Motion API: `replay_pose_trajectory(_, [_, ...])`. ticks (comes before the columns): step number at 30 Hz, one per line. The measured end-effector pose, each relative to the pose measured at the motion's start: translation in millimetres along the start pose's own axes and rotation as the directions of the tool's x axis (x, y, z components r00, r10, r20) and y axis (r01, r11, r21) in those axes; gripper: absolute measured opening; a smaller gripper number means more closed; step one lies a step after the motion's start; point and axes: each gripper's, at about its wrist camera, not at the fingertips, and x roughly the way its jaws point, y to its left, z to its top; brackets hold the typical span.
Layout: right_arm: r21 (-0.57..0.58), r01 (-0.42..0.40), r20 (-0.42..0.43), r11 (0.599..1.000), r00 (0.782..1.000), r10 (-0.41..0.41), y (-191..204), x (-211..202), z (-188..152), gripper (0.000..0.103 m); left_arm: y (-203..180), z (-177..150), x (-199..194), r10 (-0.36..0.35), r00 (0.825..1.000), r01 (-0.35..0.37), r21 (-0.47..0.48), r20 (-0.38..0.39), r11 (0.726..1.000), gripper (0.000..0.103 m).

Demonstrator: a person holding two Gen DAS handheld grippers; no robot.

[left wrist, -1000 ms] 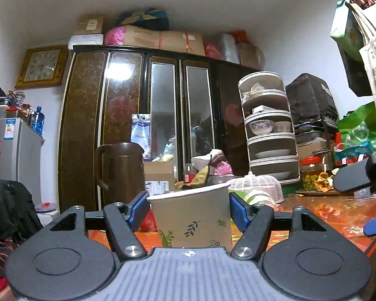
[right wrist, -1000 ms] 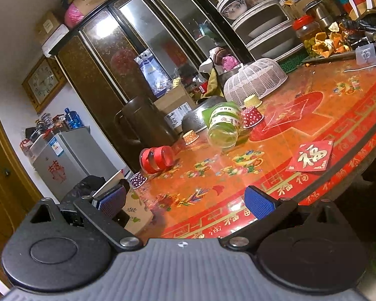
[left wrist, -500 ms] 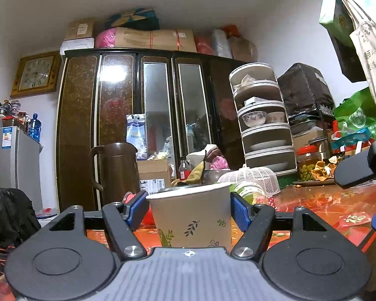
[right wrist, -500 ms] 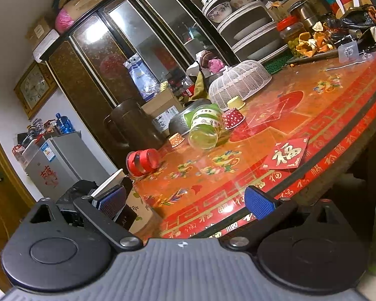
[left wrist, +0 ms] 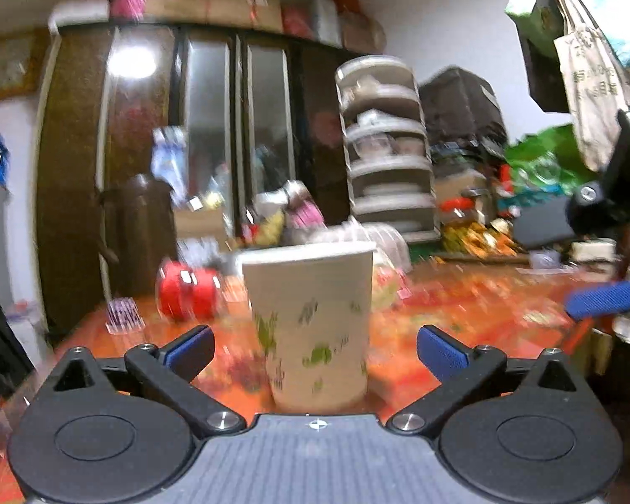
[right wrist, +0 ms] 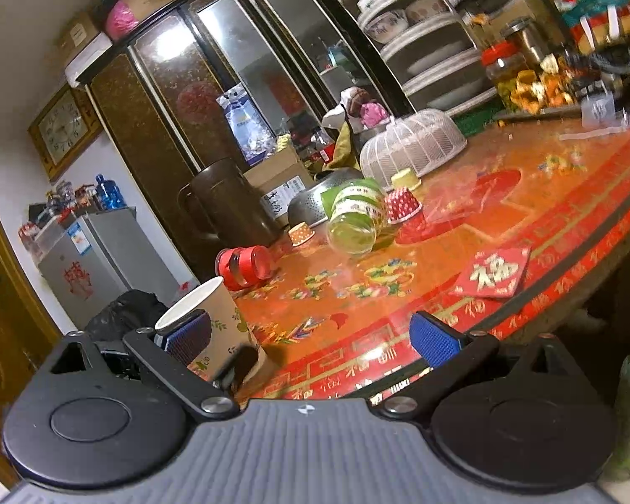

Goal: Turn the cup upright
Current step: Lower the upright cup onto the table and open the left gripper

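Paper cup (left wrist: 311, 323) with green leaf print stood upright, mouth up, on the red patterned surface (left wrist: 462, 306), near its edge. Left gripper (left wrist: 315, 348) was wide open; its blue pads (left wrist: 441, 353) sat to either side of the cup with clear gaps, not touching it. Left wrist view was motion-blurred, so fine detail on the cup was unreadable. Right gripper (right wrist: 311, 336) was also spread wide and held nothing; it hung over the surface's front edge, with the cup partly hidden behind its left pad (right wrist: 187, 338). Beyond the cup lay a red tape roll (right wrist: 241, 266) on its side, and farther back a glass jar with a green lid (right wrist: 355, 218) tipped over beside a red dotted paper cup (right wrist: 403, 206). A white mesh food cover (right wrist: 411, 143) and a brown jug (right wrist: 227, 206) stood toward the rear of the surface.
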Motion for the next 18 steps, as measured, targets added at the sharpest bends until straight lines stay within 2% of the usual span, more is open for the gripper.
replay_pose_trajectory(3, [-0.104,0.007,0.014,0.995,1.000,-0.006,20,-4,3,0.102,31,17,-18,-0.090,0.989,0.080,-0.090,-0.120,0.993,0.103])
replay_pose_trajectory(5, [-0.208,0.029,0.029,0.978,0.999,-0.023,39,-7,7,0.102,55,38,-29,-0.109,0.978,0.086,-0.133,-0.179,0.987,0.103])
replay_pose_trajectory(7, [-0.325,0.059,0.033,0.944,0.998,-0.051,59,-10,11,0.102,74,62,-36,-0.109,0.969,0.080,-0.136,-0.220,0.987,0.103])
replay_pose_trajectory(8, [-0.386,0.075,0.031,0.920,0.997,-0.068,71,-12,14,0.102,85,76,-38,-0.120,0.956,0.081,-0.153,-0.266,0.985,0.103])
replay_pose_trajectory(10, [-0.431,0.086,-0.002,0.898,0.995,-0.096,88,-18,22,0.102,99,96,-41,-0.138,0.930,0.071,-0.202,-0.340,0.977,0.103])
replay_pose_trajectory(12, [-0.404,0.078,-0.055,0.912,0.993,-0.109,100,-25,33,0.102,102,114,-52,-0.152,0.907,0.070,-0.215,-0.393,0.974,0.103])
replay_pose_trajectory(13, [-0.382,0.058,-0.075,0.922,0.993,-0.093,104,-32,36,0.102,100,119,-58,-0.152,0.906,0.079,-0.196,-0.396,0.977,0.103])
replay_pose_trajectory(16, [-0.374,0.029,-0.073,0.927,0.995,-0.061,115,-45,44,0.102,91,131,-75,-0.139,0.919,0.088,-0.152,-0.369,0.984,0.103])
replay_pose_trajectory(18, [-0.390,0.051,-0.073,0.919,0.994,-0.086,116,-42,46,0.102,90,134,-72,-0.151,0.911,0.086,-0.179,-0.385,0.980,0.103])
